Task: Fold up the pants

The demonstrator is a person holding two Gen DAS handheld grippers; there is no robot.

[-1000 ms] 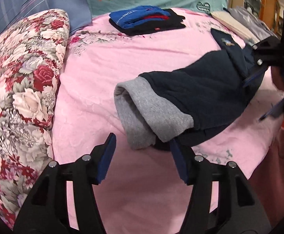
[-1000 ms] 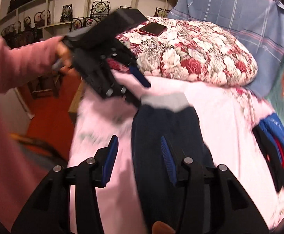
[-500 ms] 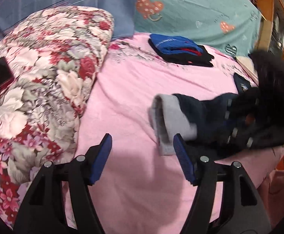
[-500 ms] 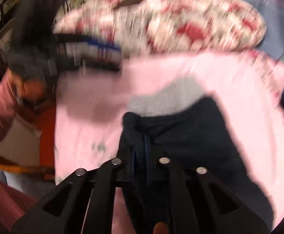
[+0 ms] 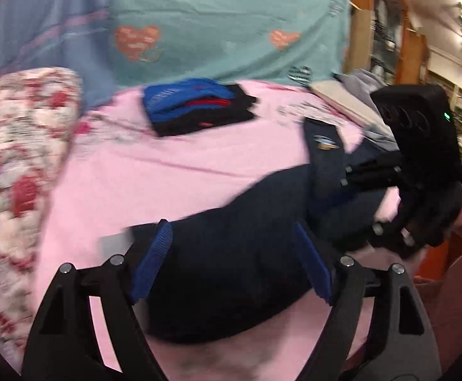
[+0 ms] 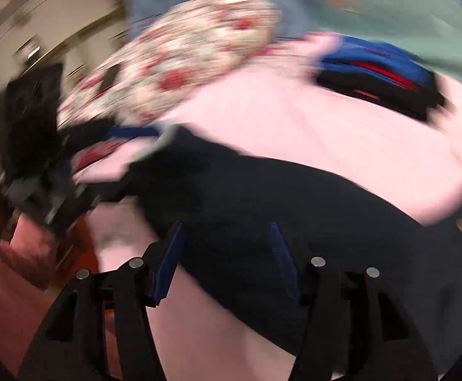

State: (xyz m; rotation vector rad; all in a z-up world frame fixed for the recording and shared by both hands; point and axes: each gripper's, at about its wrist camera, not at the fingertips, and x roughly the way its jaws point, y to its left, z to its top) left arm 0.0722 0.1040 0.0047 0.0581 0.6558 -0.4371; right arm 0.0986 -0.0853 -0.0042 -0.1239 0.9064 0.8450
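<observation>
Left wrist view was blurred; no writing was legible. A pink bedsheet [image 5: 174, 171] covered the bed, a teal heart-print cloth [image 5: 218, 31] behind, a floral quilt [image 5: 18, 146] beside. Dark navy pants [image 5: 231, 254] lay bunched near the front edge, an unreadable badge [image 5: 326, 141] on them. Left gripper [image 5: 231, 263] and right gripper [image 6: 224, 254] both gaped, released, over the pants.

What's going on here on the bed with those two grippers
A person is folding dark navy pants on a pink bedspread. The left gripper and the right gripper are both open, poised over the pants. A stack of folded clothes sits farther back, beside a floral pillow.
</observation>
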